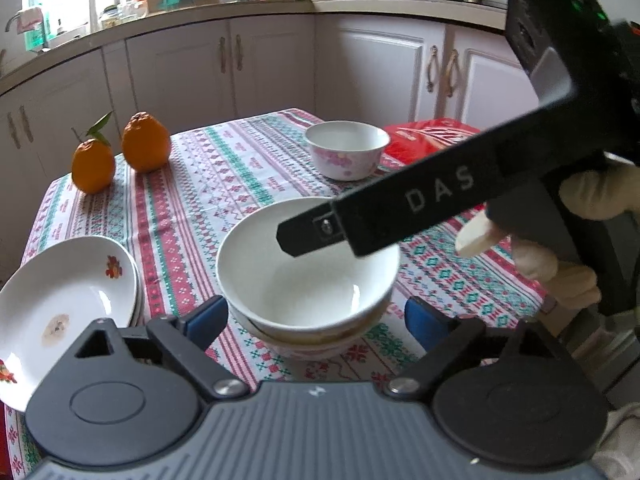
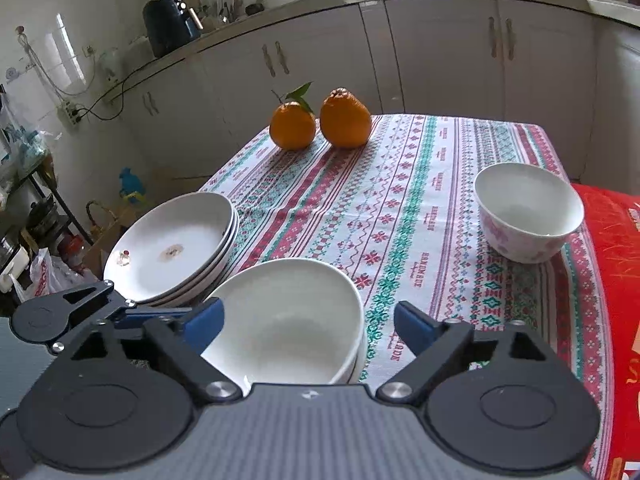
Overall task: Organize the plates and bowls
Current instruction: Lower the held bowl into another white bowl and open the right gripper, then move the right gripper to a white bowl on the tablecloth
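A stack of white bowls [image 1: 308, 280] stands on the patterned tablecloth [image 1: 224, 172] near the front edge; it also shows in the right wrist view [image 2: 288, 320]. A stack of white plates [image 1: 60, 304] with small flower prints sits left of it, also in the right wrist view [image 2: 176, 248]. A single white bowl with pink flowers [image 1: 347, 149] stands further back right, also seen in the right wrist view [image 2: 528, 212]. My left gripper [image 1: 316, 320] is open, its blue pads on either side of the bowl stack. My right gripper [image 2: 308, 320] is open and empty just above the stack.
Two oranges [image 1: 120, 152] sit at the table's far left corner, also in the right wrist view [image 2: 320, 122]. A red bag [image 2: 616, 264] lies at the right edge. White kitchen cabinets [image 1: 280, 68] stand behind the table. The right gripper's body [image 1: 440, 196] hangs over the bowls.
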`<act>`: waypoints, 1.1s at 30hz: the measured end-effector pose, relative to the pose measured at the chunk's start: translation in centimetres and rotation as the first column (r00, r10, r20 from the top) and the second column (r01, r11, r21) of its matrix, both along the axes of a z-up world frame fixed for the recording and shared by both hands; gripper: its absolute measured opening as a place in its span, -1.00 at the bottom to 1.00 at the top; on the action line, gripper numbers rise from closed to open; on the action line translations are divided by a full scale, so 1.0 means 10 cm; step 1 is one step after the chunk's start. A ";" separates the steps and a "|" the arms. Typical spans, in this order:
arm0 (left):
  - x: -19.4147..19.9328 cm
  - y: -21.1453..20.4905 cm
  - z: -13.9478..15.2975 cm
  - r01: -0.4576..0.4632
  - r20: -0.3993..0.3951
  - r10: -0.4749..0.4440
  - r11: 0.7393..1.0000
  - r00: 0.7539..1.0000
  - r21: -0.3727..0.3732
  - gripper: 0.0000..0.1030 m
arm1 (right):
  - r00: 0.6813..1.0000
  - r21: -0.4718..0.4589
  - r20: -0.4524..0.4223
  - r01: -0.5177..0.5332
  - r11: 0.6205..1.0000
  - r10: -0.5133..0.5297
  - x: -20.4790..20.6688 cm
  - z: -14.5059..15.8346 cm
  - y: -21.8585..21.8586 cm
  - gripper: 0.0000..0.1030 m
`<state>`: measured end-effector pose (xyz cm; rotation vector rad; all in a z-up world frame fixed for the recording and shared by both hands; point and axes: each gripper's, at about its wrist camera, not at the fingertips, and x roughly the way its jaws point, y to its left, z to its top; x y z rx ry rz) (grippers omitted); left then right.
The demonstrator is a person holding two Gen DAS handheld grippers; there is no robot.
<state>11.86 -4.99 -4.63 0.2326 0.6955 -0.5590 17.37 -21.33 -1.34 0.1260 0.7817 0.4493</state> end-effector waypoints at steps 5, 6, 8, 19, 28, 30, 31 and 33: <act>-0.05 0.04 0.14 0.028 0.023 -0.028 0.999 0.999 -0.016 0.85 | 0.999 0.007 0.038 0.036 0.999 -0.037 -0.07 0.11 -0.14 0.94; -0.05 0.04 0.18 0.028 0.030 -0.028 0.999 0.999 -0.022 0.87 | 0.998 0.012 0.045 0.045 0.999 -0.045 -0.08 0.14 -0.19 0.96; -0.04 0.03 0.25 0.032 0.044 -0.031 0.999 0.999 -0.039 0.89 | 0.996 0.015 0.061 0.064 0.998 -0.065 -0.08 0.18 -0.29 0.98; 0.18 -0.39 0.41 0.041 0.104 -0.032 0.995 0.994 -0.090 0.90 | 0.986 -0.016 0.100 0.132 0.991 -0.130 -0.02 0.31 -0.87 1.00; 0.49 -0.85 0.43 0.017 0.101 -0.011 0.998 0.995 -0.060 0.90 | 0.985 -0.030 0.093 0.151 0.988 -0.148 0.17 0.28 -1.30 1.00; 0.56 -0.98 0.39 -0.005 0.091 0.009 0.999 0.996 -0.043 0.90 | 0.985 -0.029 0.093 0.149 0.988 -0.146 0.26 0.26 -1.39 1.00; 0.59 -1.04 0.37 -0.016 0.086 0.019 0.999 0.996 -0.030 0.90 | 0.986 -0.029 0.091 0.146 0.989 -0.143 0.31 0.25 -1.42 1.00; 0.67 -1.18 0.33 -0.049 0.080 0.050 0.999 0.996 -0.011 0.90 | 0.986 -0.021 0.091 0.141 0.990 -0.139 0.41 0.23 -1.50 1.00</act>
